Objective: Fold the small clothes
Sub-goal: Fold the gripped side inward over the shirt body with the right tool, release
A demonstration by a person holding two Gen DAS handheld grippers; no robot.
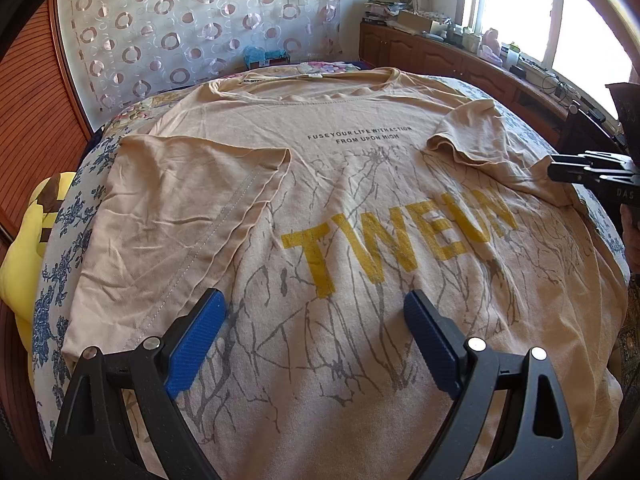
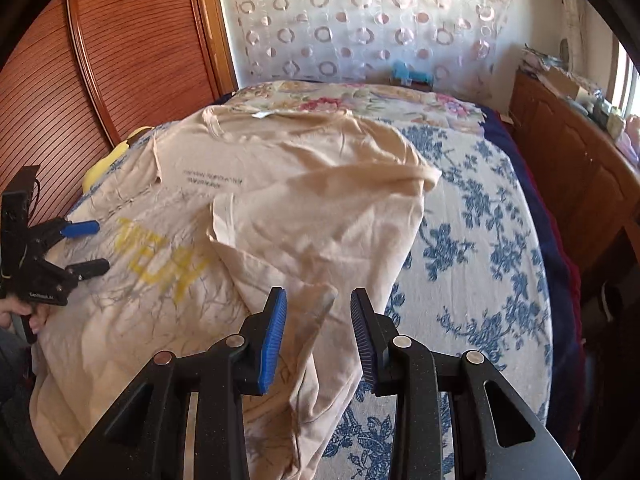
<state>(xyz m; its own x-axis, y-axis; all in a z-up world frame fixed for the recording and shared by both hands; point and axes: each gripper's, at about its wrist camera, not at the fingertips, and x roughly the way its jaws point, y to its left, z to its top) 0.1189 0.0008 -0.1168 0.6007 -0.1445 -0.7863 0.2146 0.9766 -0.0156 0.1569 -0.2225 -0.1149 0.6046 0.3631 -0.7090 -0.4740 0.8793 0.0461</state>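
A beige T-shirt [image 1: 360,184] lies print-up along the floral bedspread [image 2: 480,220], collar farthest away. The right gripper [image 2: 318,336], jaws apart, straddles its raised side edge; the left gripper [image 1: 316,324] hovers spread above the hem.

T-shirt [image 1: 360,208] hem cut off below; small chest print [image 2: 212,179] blurred.

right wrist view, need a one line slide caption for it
Open right hand-held gripper over the folded-in side of a beige TWEUN t-shirt on a blue floral bedspread.
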